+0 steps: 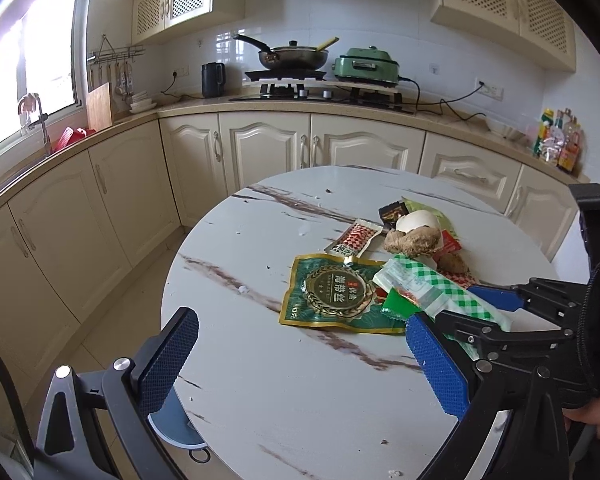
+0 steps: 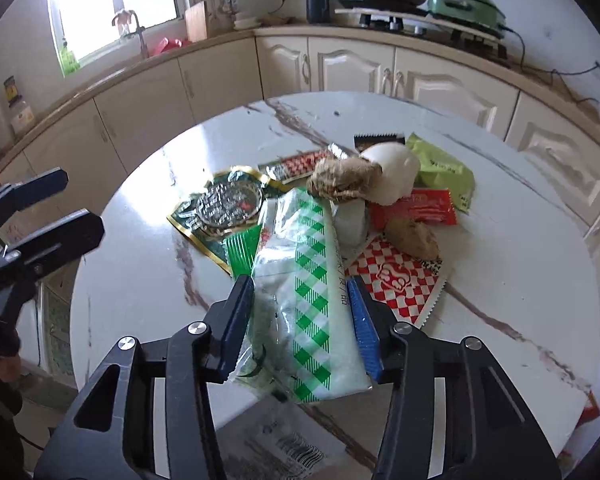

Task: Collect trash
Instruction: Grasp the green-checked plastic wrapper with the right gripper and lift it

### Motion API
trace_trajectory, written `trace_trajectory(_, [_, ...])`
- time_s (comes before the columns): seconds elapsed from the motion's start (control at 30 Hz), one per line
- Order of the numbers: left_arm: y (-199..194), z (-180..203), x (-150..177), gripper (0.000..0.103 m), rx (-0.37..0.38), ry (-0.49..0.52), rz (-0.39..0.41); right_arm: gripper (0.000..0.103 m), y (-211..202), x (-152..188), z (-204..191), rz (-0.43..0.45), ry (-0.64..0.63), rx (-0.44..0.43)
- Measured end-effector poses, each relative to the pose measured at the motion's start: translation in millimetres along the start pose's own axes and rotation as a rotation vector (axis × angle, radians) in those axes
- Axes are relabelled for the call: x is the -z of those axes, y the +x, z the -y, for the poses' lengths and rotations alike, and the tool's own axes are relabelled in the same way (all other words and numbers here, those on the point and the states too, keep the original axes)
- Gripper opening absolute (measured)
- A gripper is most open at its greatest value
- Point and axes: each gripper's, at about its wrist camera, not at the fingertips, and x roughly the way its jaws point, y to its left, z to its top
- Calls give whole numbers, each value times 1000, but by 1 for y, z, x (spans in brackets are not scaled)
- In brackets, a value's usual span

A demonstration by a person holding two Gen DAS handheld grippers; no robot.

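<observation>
The left gripper (image 1: 300,360) is hovering wide open over the marble table (image 1: 260,400), holding nothing, probably waiting its turn. The right gripper (image 2: 300,320) is straddling the green-checked wrapper (image 2: 308,280) at the near edge of the trash pile. Whether its pads are pressing cannot be told. The wrapper is crinkled, translucent and flat.

You've got a wok (image 1: 293,56) on the stove, green electric cooker (image 1: 366,65) beside it, black kettle (image 1: 213,79) left.
</observation>
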Motion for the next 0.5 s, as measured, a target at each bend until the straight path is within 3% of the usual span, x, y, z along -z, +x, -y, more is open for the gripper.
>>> trace_trajectory(0.17, [-6,-2,2,102,-7,-11,1,46,-8,-5,-2,18,-7,-8])
trace_trajectory(0.37, [-7,-10,3,102,-21,-16,-10,49,10,-12,1,-54,33,-52])
trace_trajectory(0.5, [-6,-13,1,102,-21,-17,-15,61,23,-16,-6,-76,11,-48])
